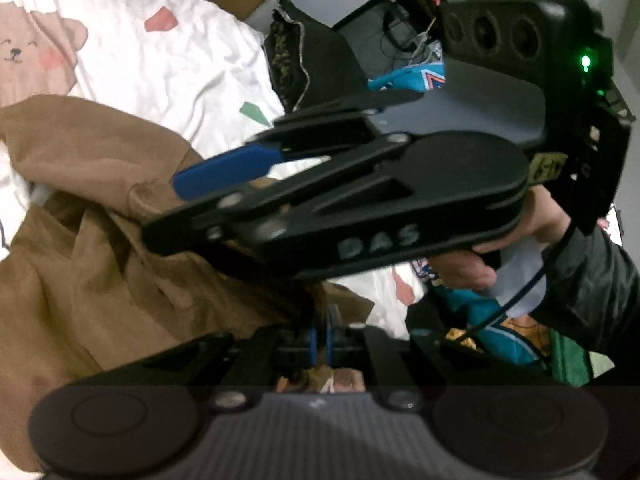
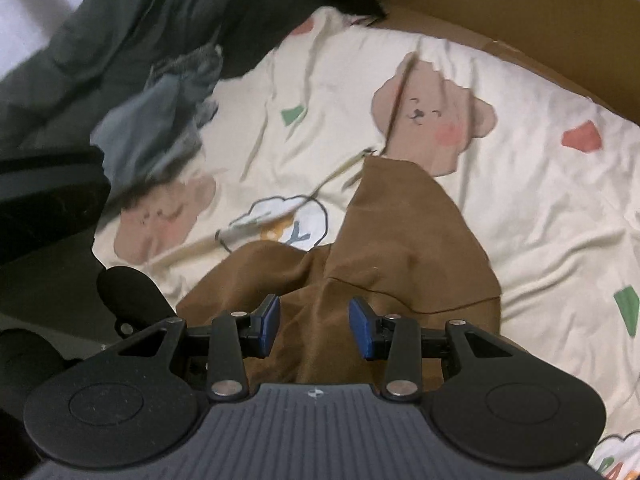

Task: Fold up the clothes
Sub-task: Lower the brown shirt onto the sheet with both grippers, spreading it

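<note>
- Brown garment: it lies rumpled on the cream bear-print sheet, bunched directly under and ahead of both tongs, one long flap reaching away from the right tool toward a printed bear. It is neither flat nor squared, so by my judgement the folding is unfinished; whether it is being spread out or gathered for a fold, the pictures do not settle.
- Left gripper: its blue pads sit nearly together with brown cloth bunched just in front of them. I read it as pinched onto a fold of the garment, probably to anchor or lift that edge.
- Right gripper: its blue pads stand well apart, the garment lying between and below them without being squeezed. That spread suits either letting go or lining up for a fresh grab. In the left view this tool crosses above the left one, held in a hand with a dark sleeve.
- Beyond the right tool's far left, grey-blue clothing and a dark green garment lie at the sheet's edge, possibly waiting their turn.
- Past the left tool, to the right, dark and teal clothes are piled apart from the brown one.
- A cardboard wall borders the sheet's far side.
</note>
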`<state>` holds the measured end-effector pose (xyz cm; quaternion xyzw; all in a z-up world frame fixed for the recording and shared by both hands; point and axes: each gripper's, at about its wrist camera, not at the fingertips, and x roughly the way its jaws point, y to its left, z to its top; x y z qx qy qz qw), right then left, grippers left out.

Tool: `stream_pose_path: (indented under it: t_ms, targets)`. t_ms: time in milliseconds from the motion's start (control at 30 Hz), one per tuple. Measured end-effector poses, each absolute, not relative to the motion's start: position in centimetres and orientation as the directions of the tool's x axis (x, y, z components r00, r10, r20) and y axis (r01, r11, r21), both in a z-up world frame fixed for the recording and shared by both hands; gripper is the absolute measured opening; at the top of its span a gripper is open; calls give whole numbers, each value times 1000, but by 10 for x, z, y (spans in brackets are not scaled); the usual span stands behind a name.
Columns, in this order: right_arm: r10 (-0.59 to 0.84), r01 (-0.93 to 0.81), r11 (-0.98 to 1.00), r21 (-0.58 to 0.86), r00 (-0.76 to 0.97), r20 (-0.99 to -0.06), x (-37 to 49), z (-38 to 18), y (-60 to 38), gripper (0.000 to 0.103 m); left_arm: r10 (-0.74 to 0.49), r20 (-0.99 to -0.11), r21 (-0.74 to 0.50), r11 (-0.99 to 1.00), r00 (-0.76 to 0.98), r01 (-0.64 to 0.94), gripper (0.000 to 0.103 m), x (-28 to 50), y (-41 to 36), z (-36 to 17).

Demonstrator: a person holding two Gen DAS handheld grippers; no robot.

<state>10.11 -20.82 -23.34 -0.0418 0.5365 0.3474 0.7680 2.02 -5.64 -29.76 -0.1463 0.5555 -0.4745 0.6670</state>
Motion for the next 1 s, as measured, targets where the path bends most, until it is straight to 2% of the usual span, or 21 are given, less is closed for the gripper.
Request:
stream_pose_path:
  t_ms: [100,167,200,533,833,1000]
  targets:
    - [436,-583,769,262,179,-882,103,-243,-197,40,-796,-602,-723,506,-69,471,5,20,-56,-298]
    - [400,-561,792,241,180,-899,106,-253,-197,11,-795,-603,-721,506,-68,473,5,20,-55,-298]
    - [403,-539,804,252,183,-897,108,-255,-201,4,-794,-604,-719,507,-66,475,5,20,-54,-298]
    - [426,-245,901,358,337,-840,100,-237,-299,3,-796,-604,-710,511,-45,484,5,21,-48,-295]
    - [425,41,875,482,412,-806,44,-242,-378,2,-797,-603,-694,506,-28,512,4,25,-55,-289]
    - [422,195,830,523,395,-816,4,-263,-405,2,-793,-607,-674,472,-61,569,4,13,-65,-283]
